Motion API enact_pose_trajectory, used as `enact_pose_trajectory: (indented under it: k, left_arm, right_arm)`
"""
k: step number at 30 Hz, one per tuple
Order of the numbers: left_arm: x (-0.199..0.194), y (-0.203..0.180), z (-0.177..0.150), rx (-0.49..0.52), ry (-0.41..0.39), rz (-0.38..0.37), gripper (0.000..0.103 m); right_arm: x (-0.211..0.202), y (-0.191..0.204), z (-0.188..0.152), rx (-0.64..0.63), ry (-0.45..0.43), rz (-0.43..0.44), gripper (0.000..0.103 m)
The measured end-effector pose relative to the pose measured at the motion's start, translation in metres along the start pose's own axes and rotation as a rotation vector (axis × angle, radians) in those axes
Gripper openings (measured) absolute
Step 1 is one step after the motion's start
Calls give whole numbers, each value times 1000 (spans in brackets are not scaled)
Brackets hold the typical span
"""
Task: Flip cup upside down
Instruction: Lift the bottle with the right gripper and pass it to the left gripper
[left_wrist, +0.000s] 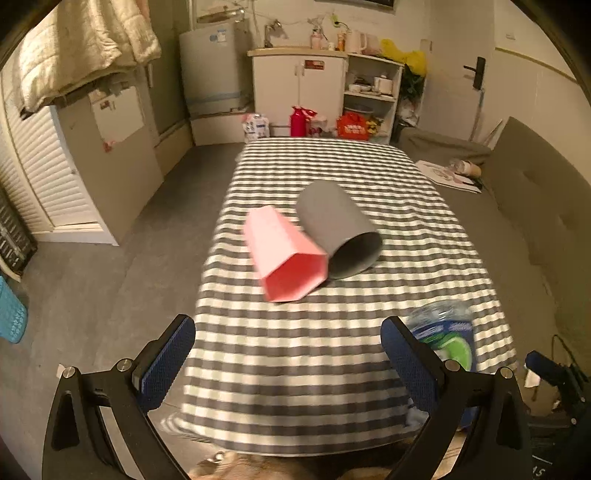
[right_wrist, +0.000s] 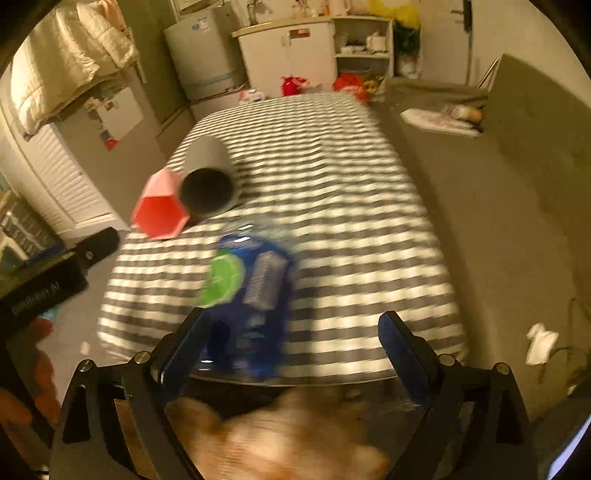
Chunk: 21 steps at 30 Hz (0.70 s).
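A pink hexagonal cup (left_wrist: 286, 254) lies on its side on the striped table, mouth toward me. A grey round cup (left_wrist: 338, 230) lies on its side touching its right flank, mouth also toward me. My left gripper (left_wrist: 288, 354) hangs open over the near table edge, well short of both cups. In the right wrist view the pink cup (right_wrist: 160, 206) and grey cup (right_wrist: 208, 177) sit at the left of the table. My right gripper (right_wrist: 295, 339) is open above the near edge, with a blurred bottle close to its left finger.
A plastic bottle with a blue and green label (left_wrist: 445, 334) (right_wrist: 245, 291) lies near the front of the grey-and-white striped table (left_wrist: 332, 398). A grey sofa (left_wrist: 524, 206) runs along the right. White cabinets (left_wrist: 299, 88) and a fridge stand beyond. The other gripper (right_wrist: 44, 284) shows at left.
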<state>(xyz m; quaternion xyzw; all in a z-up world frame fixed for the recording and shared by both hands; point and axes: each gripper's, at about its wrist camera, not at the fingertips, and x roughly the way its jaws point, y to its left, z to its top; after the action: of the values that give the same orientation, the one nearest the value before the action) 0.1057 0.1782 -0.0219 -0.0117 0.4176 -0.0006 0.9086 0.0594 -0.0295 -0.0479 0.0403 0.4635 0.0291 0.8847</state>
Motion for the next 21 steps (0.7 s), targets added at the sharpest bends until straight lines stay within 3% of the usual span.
enact_pose_trajectory:
  k: [11, 21]
  left_arm:
    - [38, -76, 6, 131, 209, -225, 103]
    - [67, -100, 1, 203, 324, -309, 98]
  right_arm:
    - [-8, -59, 18, 53, -64, -129, 92]
    - [6, -70, 16, 37, -55, -213, 92]
